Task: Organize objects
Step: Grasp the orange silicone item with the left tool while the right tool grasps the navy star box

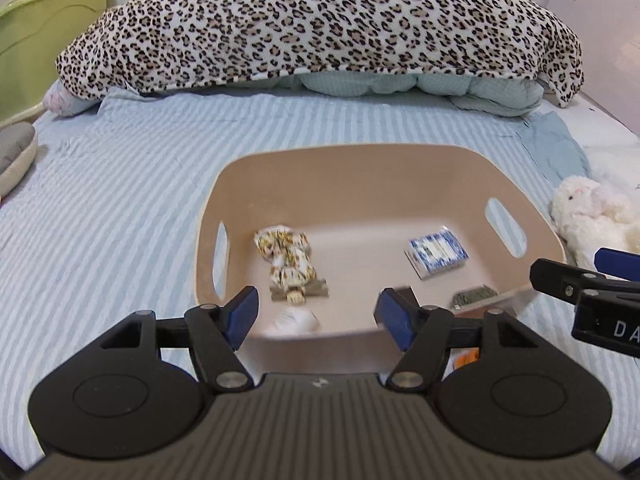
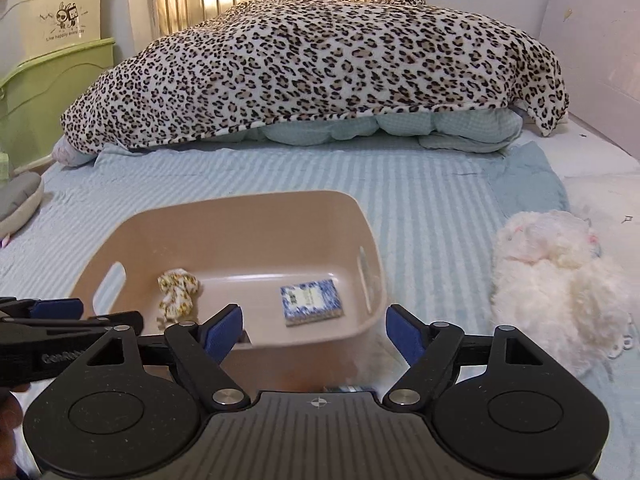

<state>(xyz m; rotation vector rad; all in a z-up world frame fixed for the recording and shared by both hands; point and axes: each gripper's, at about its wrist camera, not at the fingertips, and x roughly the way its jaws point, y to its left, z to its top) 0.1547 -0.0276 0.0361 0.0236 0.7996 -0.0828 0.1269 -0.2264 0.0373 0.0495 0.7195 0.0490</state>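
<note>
Left wrist view: left claw (image 1: 316,312) spread wide, nothing between its fingers, hovering over the near rim of the beige basket (image 1: 352,168), which sits on the striped bed sheet (image 1: 120,160). Inside the basket: floral cloth bundle (image 1: 289,258) toward the left wall, blue-and-white patterned box (image 1: 437,253) toward the right wall, a small white item (image 1: 294,320) by the near rim, too blurred to identify. A dark flat item (image 1: 474,295) lies at the basket's near-right corner. White plush toy (image 1: 592,212) on the bed right of the basket. Right claw (image 1: 592,284) enters at the basket's right; can't tell its opening here.

Right wrist view: right claw (image 2: 314,330) wide open, empty, above the basket's (image 2: 240,216) near-right corner. Cloth bundle (image 2: 178,292) and box (image 2: 312,302) inside. Plush toy (image 2: 560,280) well right of the basket. Leopard blanket (image 2: 320,68) behind the basket.
</note>
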